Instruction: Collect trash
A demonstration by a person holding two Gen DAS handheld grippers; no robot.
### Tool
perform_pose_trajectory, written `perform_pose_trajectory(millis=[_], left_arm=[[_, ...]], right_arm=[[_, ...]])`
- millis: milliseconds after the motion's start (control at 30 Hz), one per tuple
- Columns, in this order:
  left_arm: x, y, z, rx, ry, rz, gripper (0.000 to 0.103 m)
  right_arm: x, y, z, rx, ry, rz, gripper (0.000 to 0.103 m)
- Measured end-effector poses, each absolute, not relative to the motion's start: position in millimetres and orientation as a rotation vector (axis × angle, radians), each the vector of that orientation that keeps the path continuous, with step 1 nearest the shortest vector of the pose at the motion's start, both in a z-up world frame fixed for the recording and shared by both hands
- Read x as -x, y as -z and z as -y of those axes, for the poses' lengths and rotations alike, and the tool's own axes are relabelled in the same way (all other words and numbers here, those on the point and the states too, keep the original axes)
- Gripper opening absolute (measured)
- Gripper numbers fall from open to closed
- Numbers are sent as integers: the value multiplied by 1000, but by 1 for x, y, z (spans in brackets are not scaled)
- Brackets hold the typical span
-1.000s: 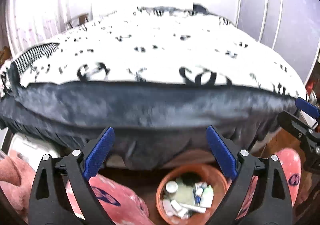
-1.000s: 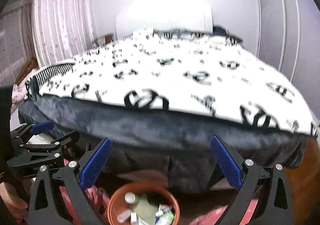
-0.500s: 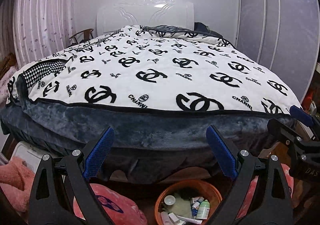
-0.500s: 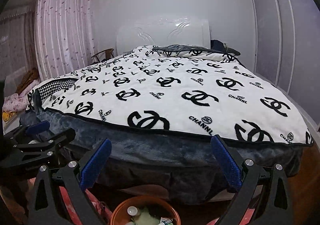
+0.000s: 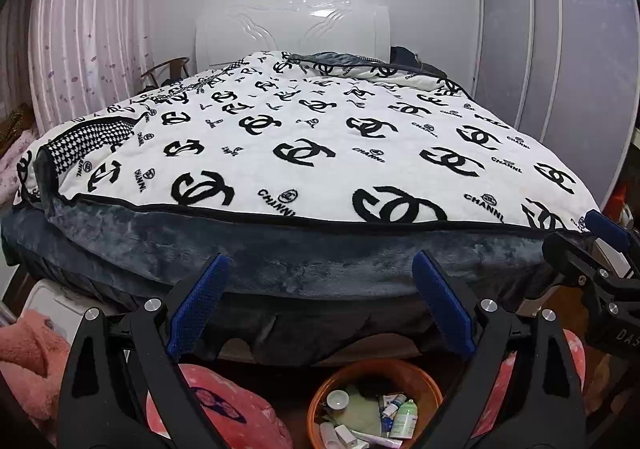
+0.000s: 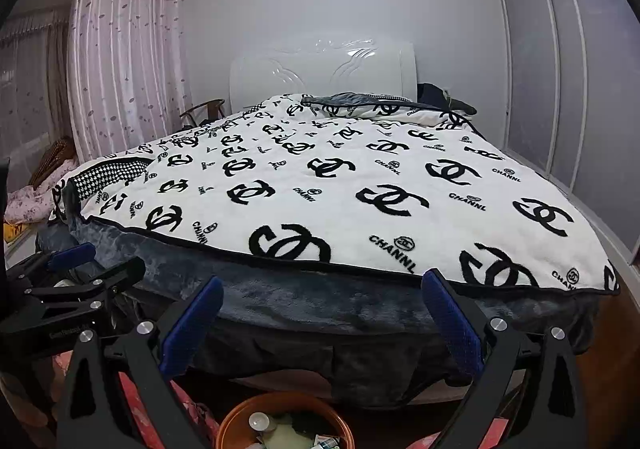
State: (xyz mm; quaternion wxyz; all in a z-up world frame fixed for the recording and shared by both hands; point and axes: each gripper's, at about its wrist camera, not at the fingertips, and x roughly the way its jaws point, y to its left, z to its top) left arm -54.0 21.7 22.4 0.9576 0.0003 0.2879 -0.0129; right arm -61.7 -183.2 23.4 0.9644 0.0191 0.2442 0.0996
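While both tools are held at the foot of the bed (image 5: 320,153), we find the left hand-held gripper (image 5: 320,313) released, its blue pads spread wide with nothing between them; the right hand-held gripper (image 6: 320,325) is likewise released and empty.

The trash sits in an orange bin (image 5: 320,397) on the floor, directly below and just ahead of the left hand-held gripper, and below the right one as well (image 6: 236,421). Inside it we note a green-and-white bottle (image 5: 405,419), a small blue-capped tube (image 5: 390,407), a round white cap (image 5: 337,399) and flat white packets (image 5: 344,435). No loose trash shows on the bedspread.

We judge these items light and mostly rigid plastic. The bottle looks smooth and may slip under the pads, so it is best taken across its body at mid-height. The tube will likely yield under pressure and wants a gentle hold near its cap. The cap is low and small; a pinch across its rim seems the only purchase.

The bin itself we judge stiff and light; its rim offers the clearest hold, one pad inside, one outside. Pink fabric (image 5: 224,409) lies just to the left of the bin and could snag.
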Motion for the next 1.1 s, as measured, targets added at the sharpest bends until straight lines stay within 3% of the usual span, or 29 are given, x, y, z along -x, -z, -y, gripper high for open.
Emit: perform_pose_trajectory(millis=[1100], left_arm=[[56, -24, -24, 3, 23, -586, 91]], right_arm=[[66, -23, 182, -51, -210, -506, 98]])
